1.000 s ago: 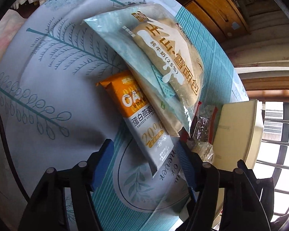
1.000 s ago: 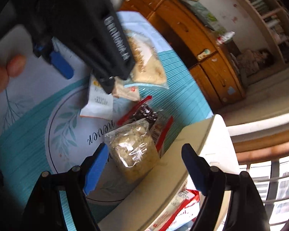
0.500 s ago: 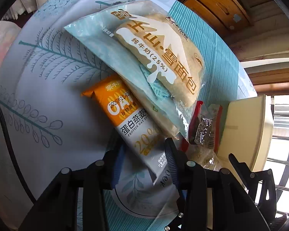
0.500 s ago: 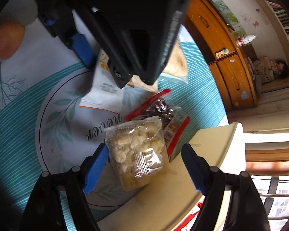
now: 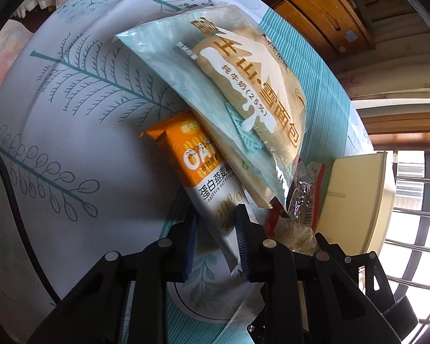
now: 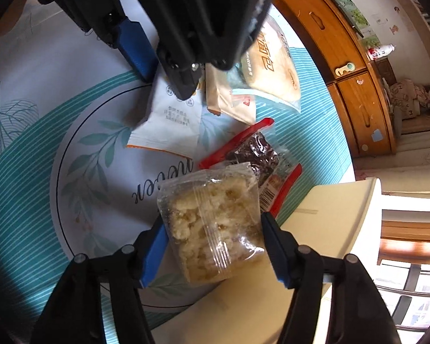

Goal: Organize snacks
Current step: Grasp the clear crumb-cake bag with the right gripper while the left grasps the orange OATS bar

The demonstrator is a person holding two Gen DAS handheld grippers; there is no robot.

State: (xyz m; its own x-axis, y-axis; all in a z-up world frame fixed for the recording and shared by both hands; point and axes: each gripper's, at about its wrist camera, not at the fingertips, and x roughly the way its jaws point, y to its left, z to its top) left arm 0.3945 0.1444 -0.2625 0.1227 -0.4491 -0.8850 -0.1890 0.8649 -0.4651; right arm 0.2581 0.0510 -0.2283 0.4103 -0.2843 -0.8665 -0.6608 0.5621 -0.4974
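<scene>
Right claw (image 6: 212, 246) has been closing and its pads now sit against the clear crumbly cake pack (image 6: 212, 226), lying half on the cream box (image 6: 324, 215). It looks light, brittle, crinkly-slick, so squeeze the sides gently. Left claw (image 5: 216, 240) has just closed on the oat bar's (image 5: 199, 177) white end on the worktop (image 5: 71, 143); soft bread bag (image 5: 243, 94) overlaps it.

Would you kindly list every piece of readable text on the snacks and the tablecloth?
"OAT", "PROTEIN OAT STICK", "20%": oat bar wrapper.
"纯牛奶(25%)", "雪面包": bread bag.
"never", seen upside down: tablecloth.
Barcode digits and small print on the red-edged snack pack: too small to read.
</scene>
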